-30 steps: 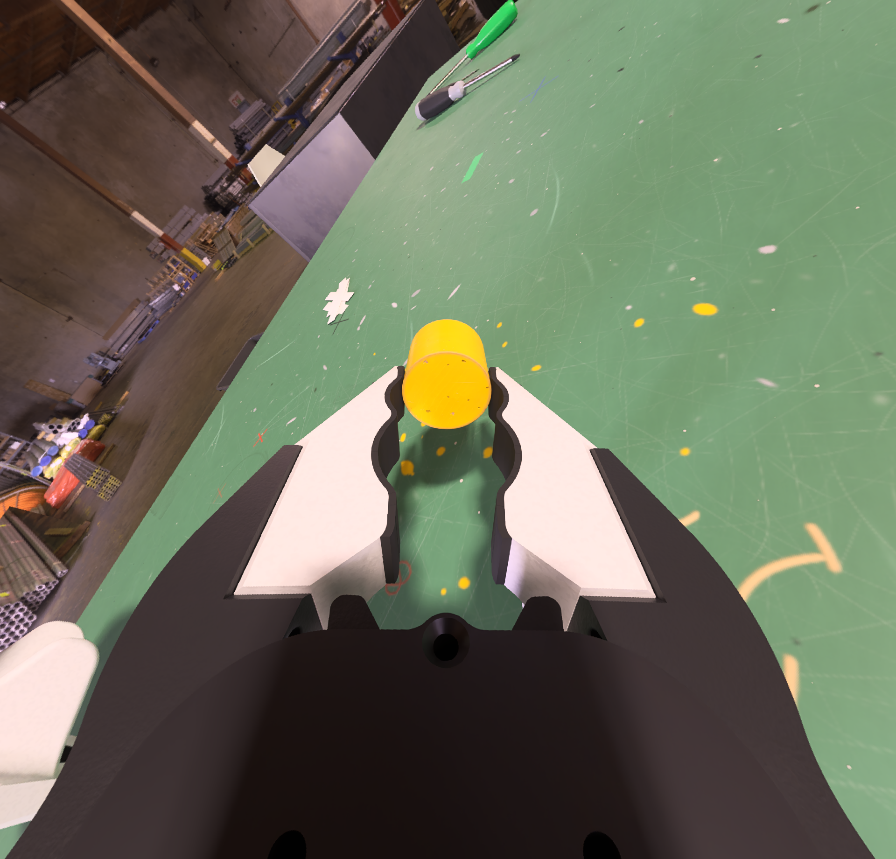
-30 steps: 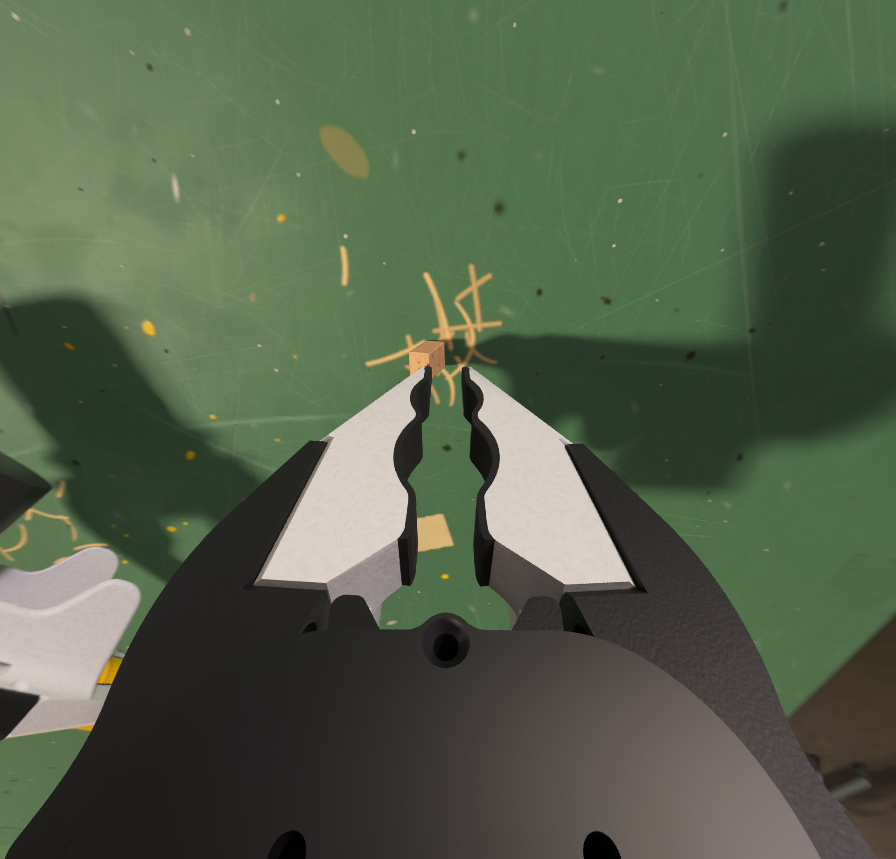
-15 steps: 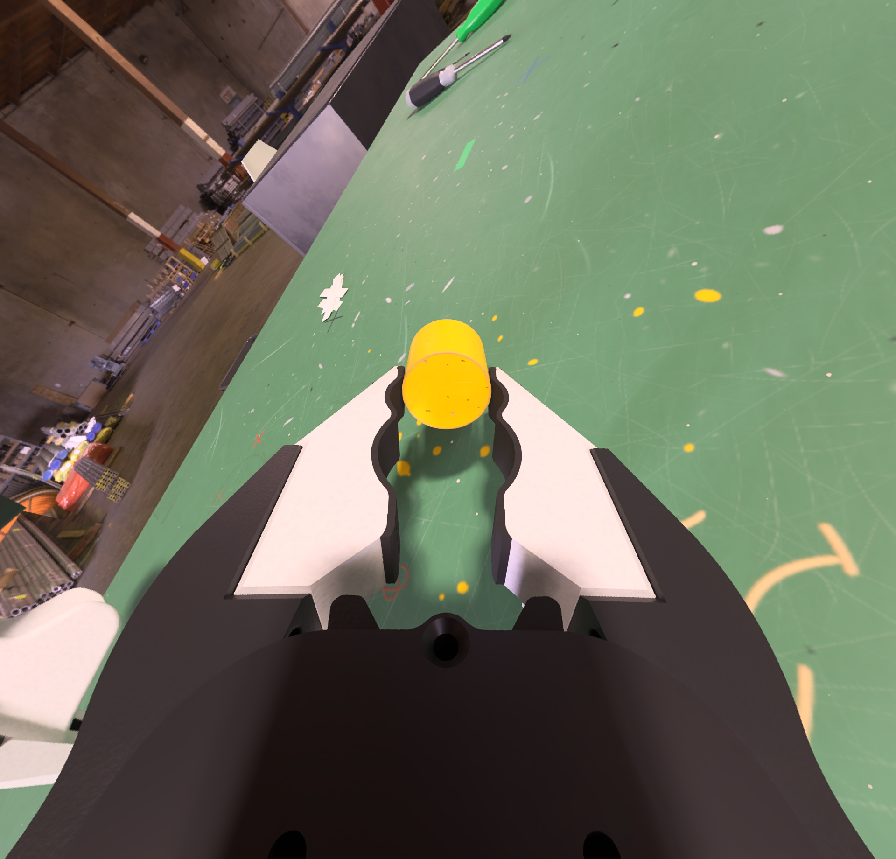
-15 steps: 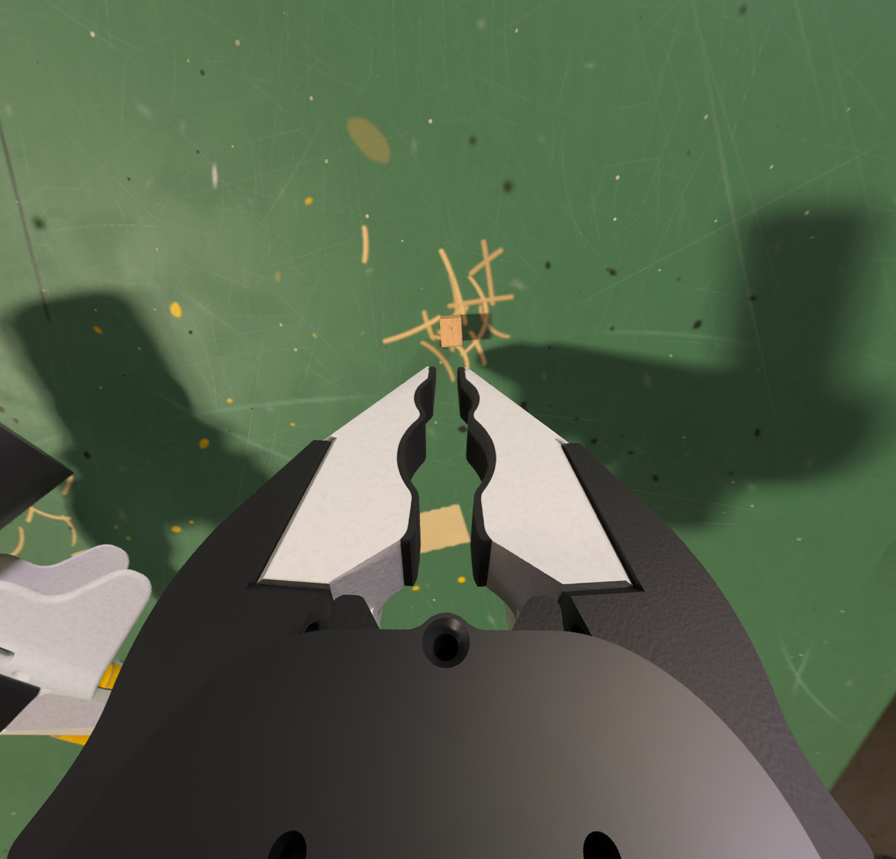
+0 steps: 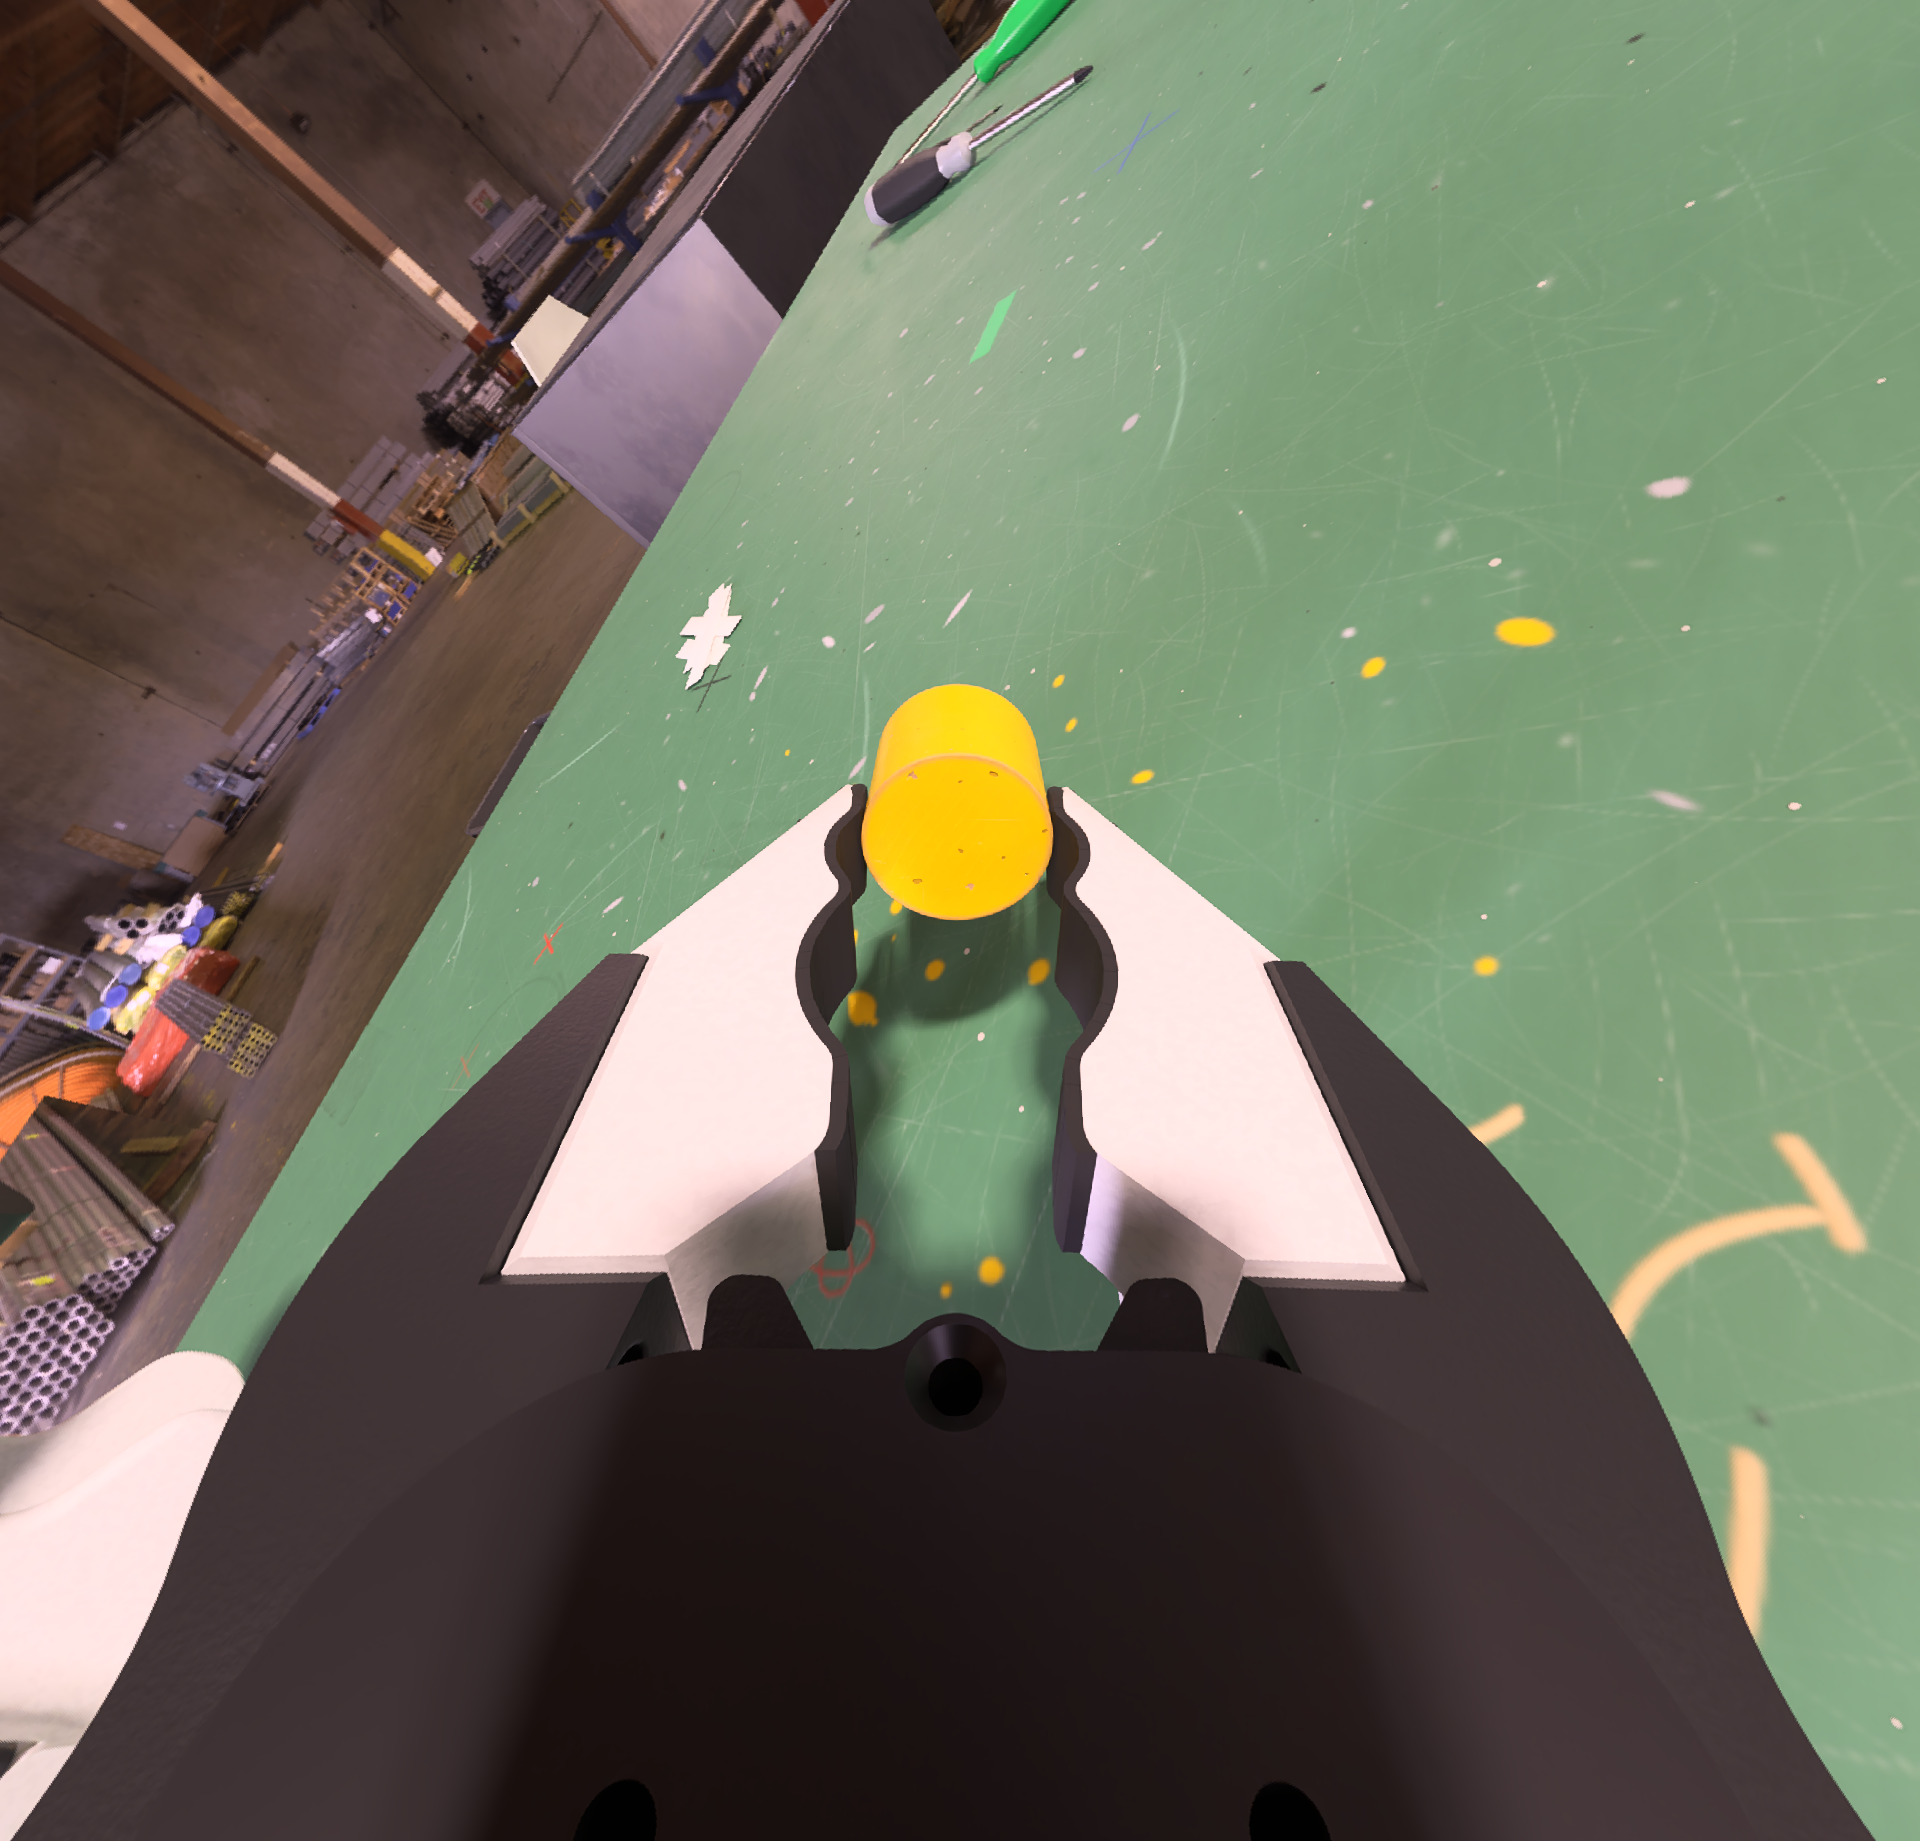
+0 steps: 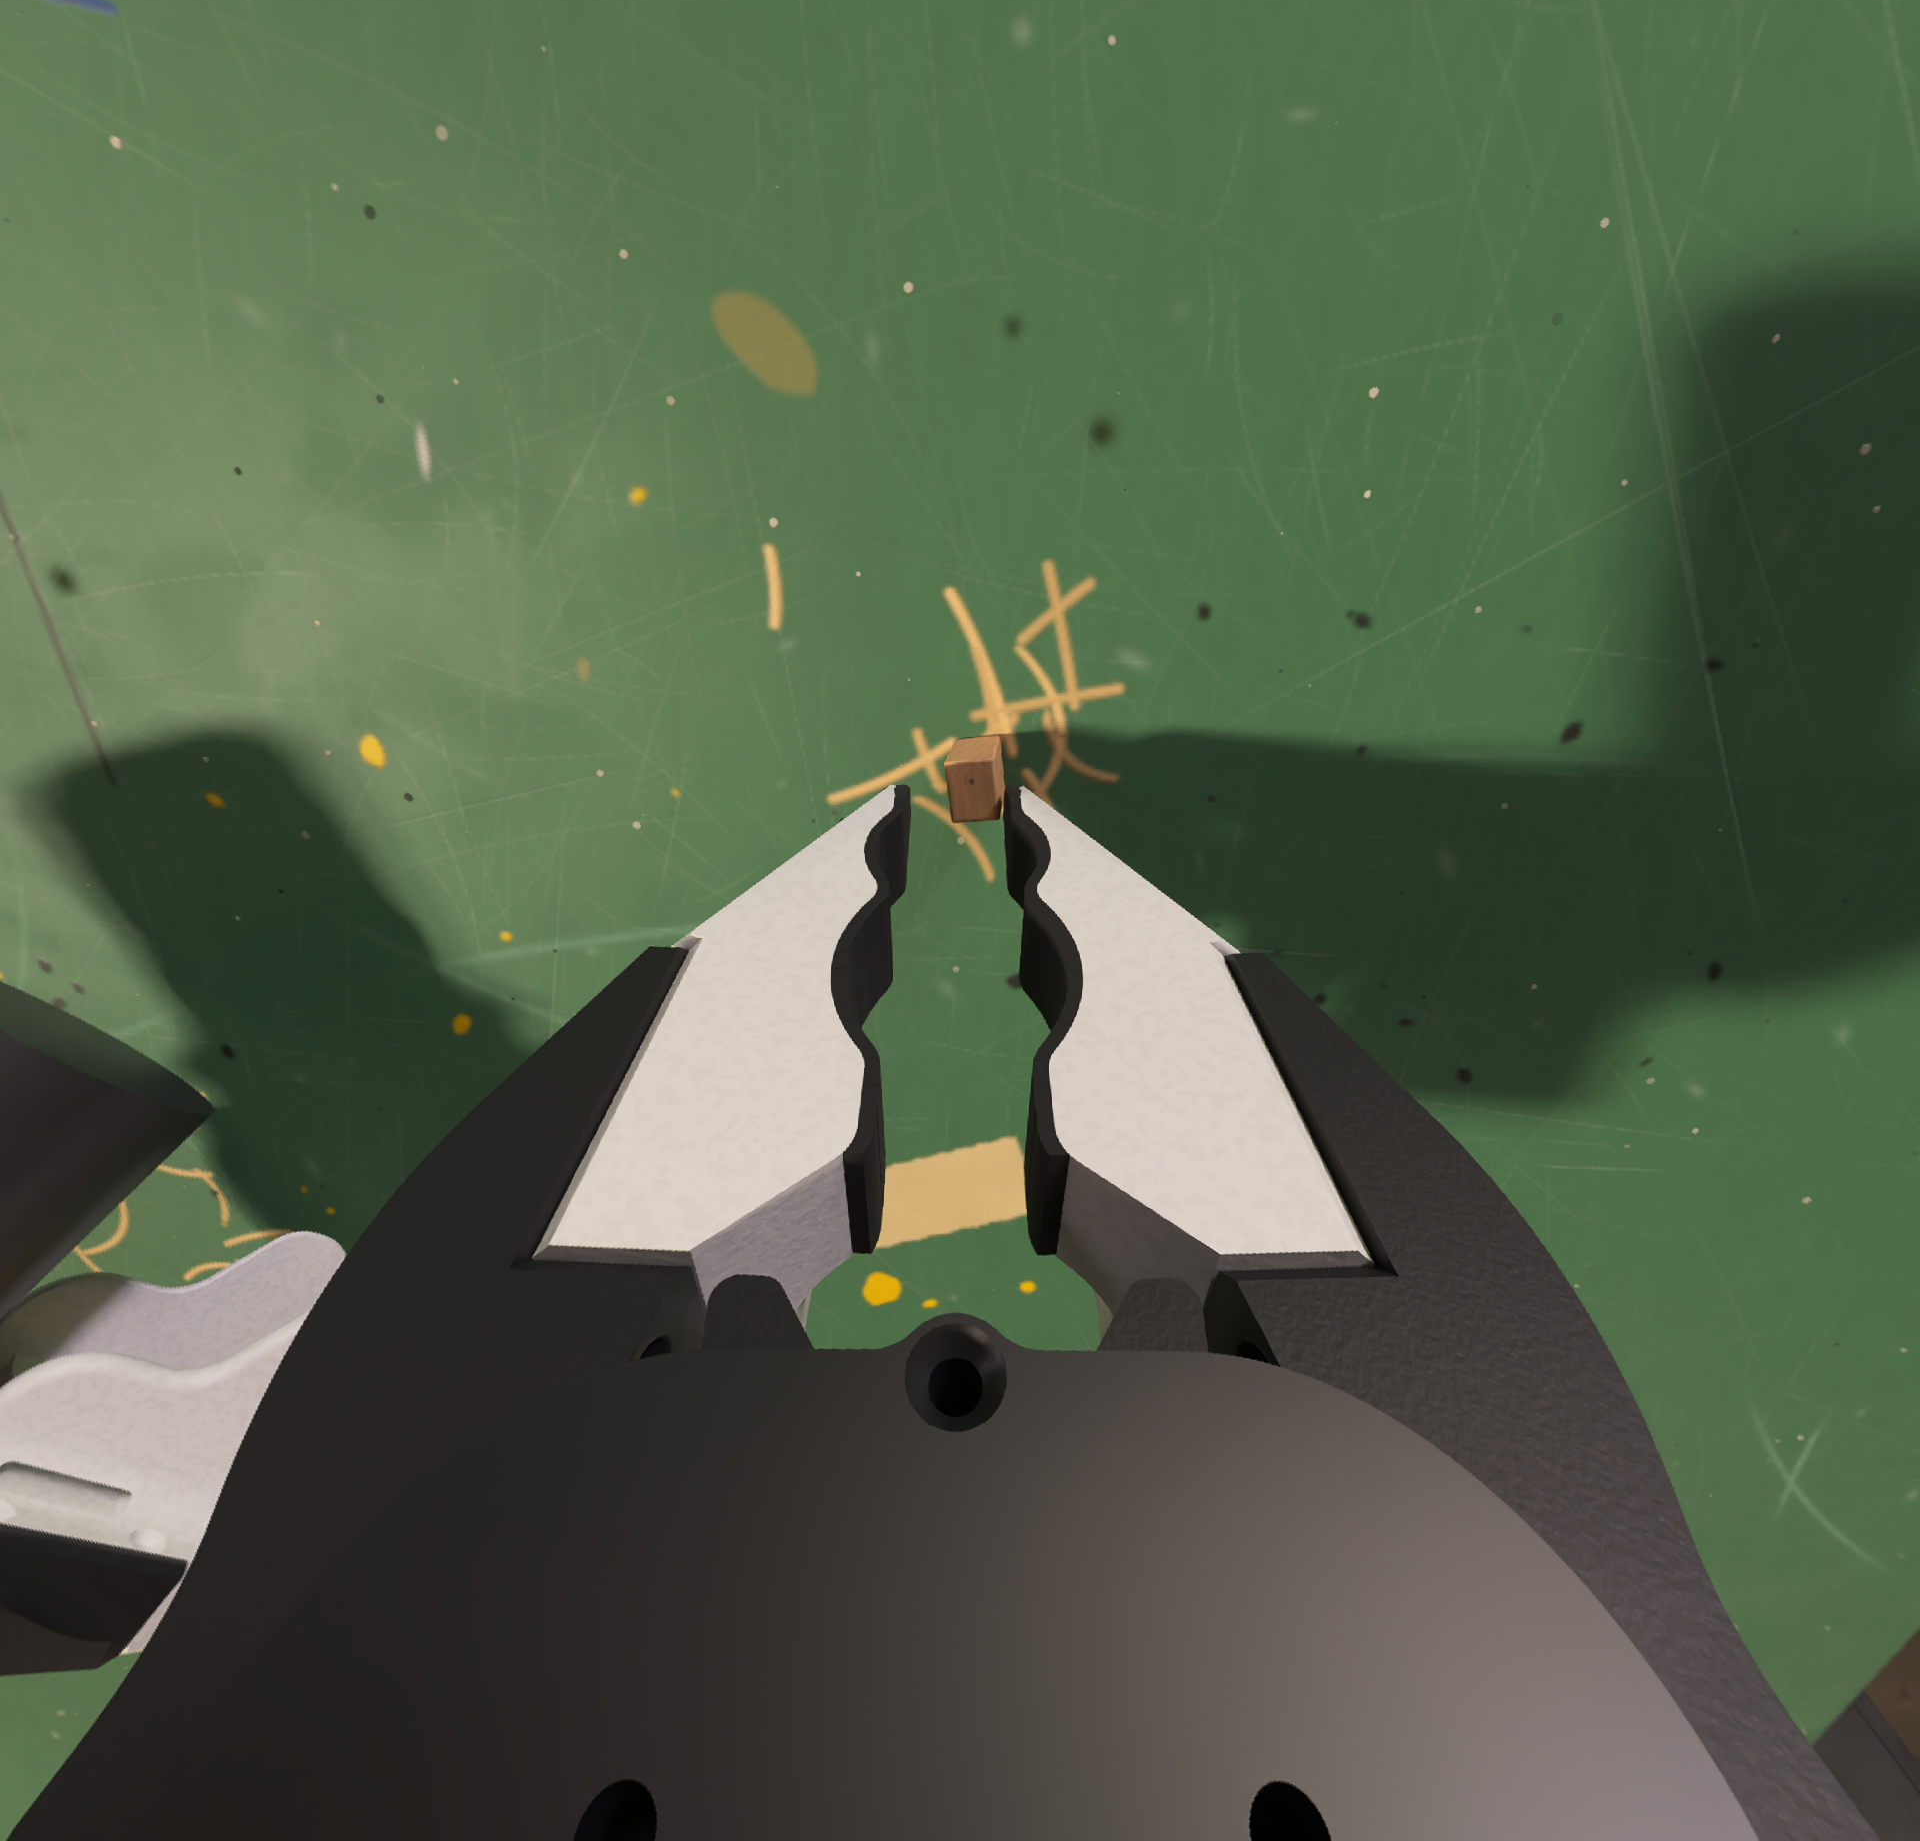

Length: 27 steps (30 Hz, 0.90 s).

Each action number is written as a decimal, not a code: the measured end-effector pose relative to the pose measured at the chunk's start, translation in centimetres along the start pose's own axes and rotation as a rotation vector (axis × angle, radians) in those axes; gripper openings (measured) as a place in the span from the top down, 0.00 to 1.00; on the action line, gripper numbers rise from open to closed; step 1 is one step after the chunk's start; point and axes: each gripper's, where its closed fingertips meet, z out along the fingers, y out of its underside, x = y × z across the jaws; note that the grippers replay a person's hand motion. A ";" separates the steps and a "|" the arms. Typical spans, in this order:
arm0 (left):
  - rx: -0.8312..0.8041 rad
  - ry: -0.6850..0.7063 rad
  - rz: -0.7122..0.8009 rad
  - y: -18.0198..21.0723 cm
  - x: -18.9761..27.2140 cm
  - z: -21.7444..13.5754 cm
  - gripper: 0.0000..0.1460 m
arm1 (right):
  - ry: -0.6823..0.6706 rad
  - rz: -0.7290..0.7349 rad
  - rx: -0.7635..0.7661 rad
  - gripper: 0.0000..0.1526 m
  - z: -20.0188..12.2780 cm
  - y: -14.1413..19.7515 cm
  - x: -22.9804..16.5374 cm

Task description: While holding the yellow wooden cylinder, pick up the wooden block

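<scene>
My left gripper is shut on the yellow wooden cylinder and holds it at the fingertips above the green table. The flat end of the cylinder faces the camera. In the right wrist view the small wooden block lies on the green table among pale scribble marks. My right gripper is partly open. The block sits at the mouth of the gap, close to the right fingertip, and is not clamped.
Two screwdrivers lie far ahead of the left gripper, one with a green handle and one with a black handle. The table edge runs along the left. The left gripper's body shows at the lower left of the right wrist view.
The right gripper has moved up to the block, which now sits at its fingertips. Its jaws narrowed, then widened again. The left gripper drifted slightly and still holds the cylinder.
</scene>
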 end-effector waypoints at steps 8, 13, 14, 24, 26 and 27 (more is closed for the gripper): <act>-0.002 0.000 -0.002 0.0 0.0 0.1 0.77 | 0.050 0.002 -0.073 0.94 0.1 0.3 0.4; -0.004 0.000 0.001 0.0 0.0 0.2 0.77 | 0.065 -0.009 -0.056 0.94 0.1 0.4 0.5; -0.004 0.000 0.002 0.0 0.1 0.2 0.77 | 0.069 -0.012 -0.054 0.94 0.1 0.5 0.5; -0.006 0.002 0.003 0.0 0.1 0.2 0.77 | 0.079 -0.010 -0.029 0.94 -0.2 0.8 0.9; -0.007 0.003 0.004 0.0 0.1 0.2 0.77 | 0.082 -0.011 -0.022 0.94 -0.3 0.8 1.0; -0.007 0.003 0.004 0.0 0.2 0.2 0.77 | 0.083 -0.012 -0.021 0.94 -0.3 0.7 1.0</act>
